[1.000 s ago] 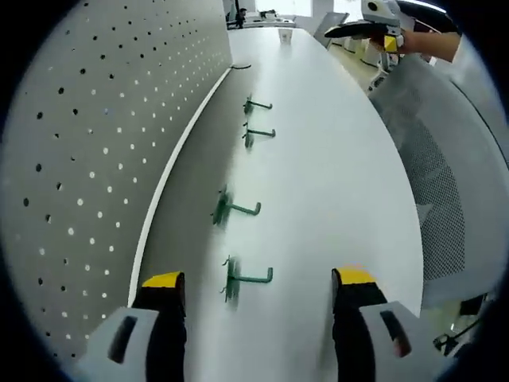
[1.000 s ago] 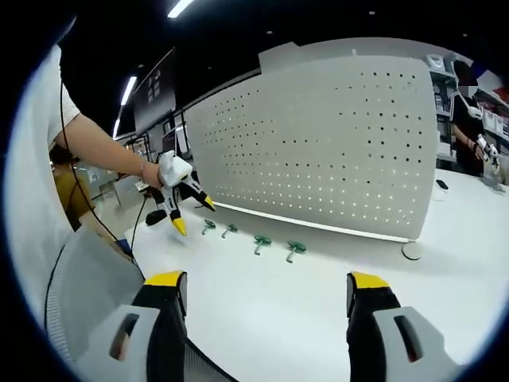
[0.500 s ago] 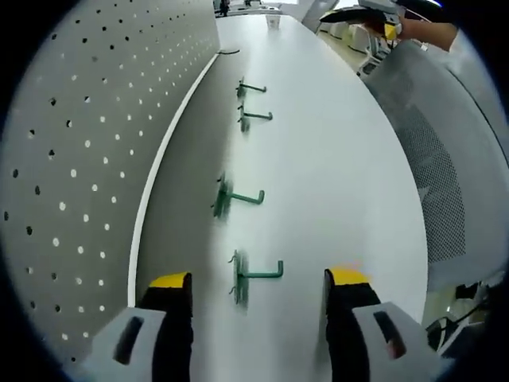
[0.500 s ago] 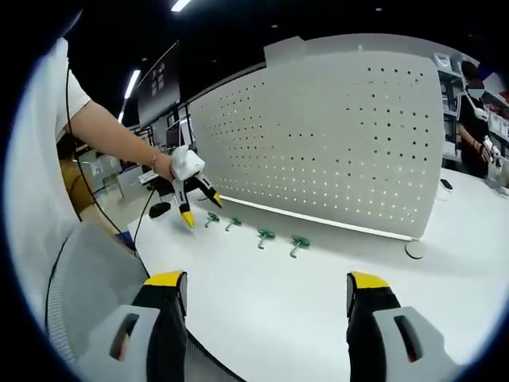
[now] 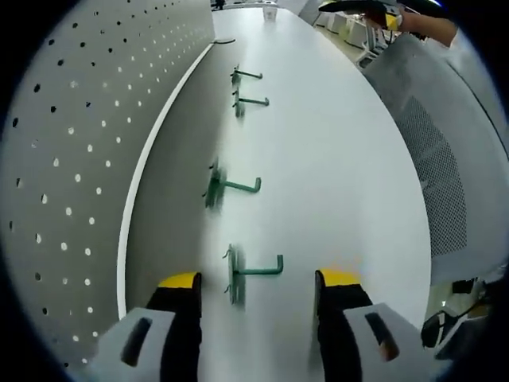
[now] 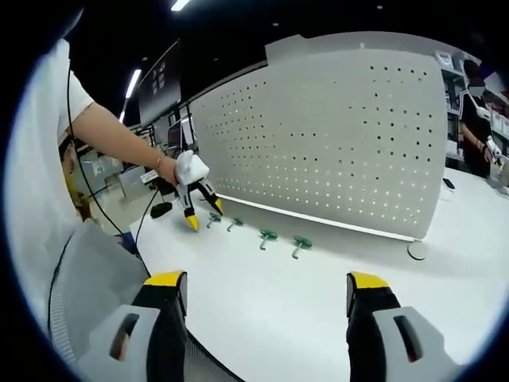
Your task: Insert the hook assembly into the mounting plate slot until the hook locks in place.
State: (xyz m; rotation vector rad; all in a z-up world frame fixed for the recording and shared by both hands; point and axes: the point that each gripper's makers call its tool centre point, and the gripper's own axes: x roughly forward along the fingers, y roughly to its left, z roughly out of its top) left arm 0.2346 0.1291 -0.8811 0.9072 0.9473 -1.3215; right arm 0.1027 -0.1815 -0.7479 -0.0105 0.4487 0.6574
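Several green hooks lie in a row on the white table along the foot of the white pegboard. In the left gripper view the nearest hook lies between my left gripper's open yellow-tipped jaws, close to their tips. Further hooks lie beyond it. The right gripper view shows my left gripper held by a hand just over the leftmost hook, with other hooks to its right below the pegboard. My right gripper hangs open over bare table, well short of the hooks.
A grey mesh chair back stands along the table's outer edge, also at the lower left of the right gripper view. A small round disc lies by the pegboard's right end. Another person stands at the far right.
My left gripper has moved down and forward onto the nearest hook, which now lies between its jaw tips. My right gripper has barely shifted.
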